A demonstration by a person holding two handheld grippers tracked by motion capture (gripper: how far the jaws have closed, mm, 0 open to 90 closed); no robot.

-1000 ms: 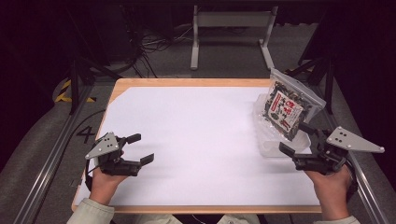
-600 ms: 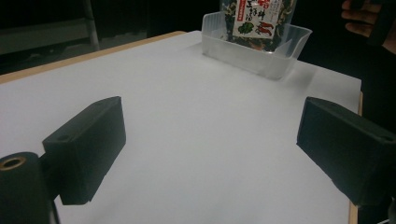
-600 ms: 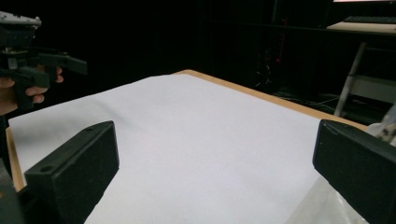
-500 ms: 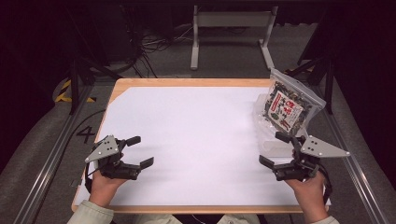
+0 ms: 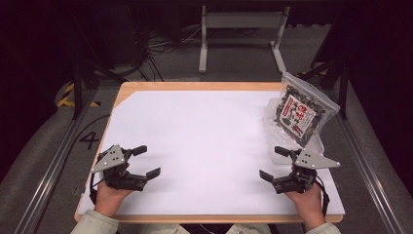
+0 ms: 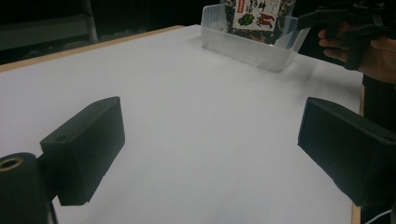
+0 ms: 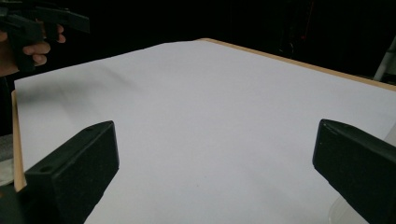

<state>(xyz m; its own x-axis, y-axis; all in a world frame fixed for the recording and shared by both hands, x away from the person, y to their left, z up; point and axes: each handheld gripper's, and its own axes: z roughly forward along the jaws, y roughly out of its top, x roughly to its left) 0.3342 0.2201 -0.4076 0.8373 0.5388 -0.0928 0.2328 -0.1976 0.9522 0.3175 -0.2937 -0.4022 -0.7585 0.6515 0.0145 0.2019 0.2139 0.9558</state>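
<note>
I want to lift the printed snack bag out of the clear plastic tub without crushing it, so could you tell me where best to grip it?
Grip the flat sealed top edge of the printed snack bag, probably coming down from above with the right gripper, which is open and nearest. The bag stands tilted in the clear plastic tub, so its top strip sticks up free above the rim, while the tub walls hide its lower part.

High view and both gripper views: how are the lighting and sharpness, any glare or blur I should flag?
High view: the white sheet is evenly lit and sharp, the surroundings fall to near black, no glare. Left gripper view: soft and dim, the near jaws blurred, the snack bag in the clear bin legible but cropped. Right gripper view: dim, the sheet slightly grey, the jaws out of focus.
</note>
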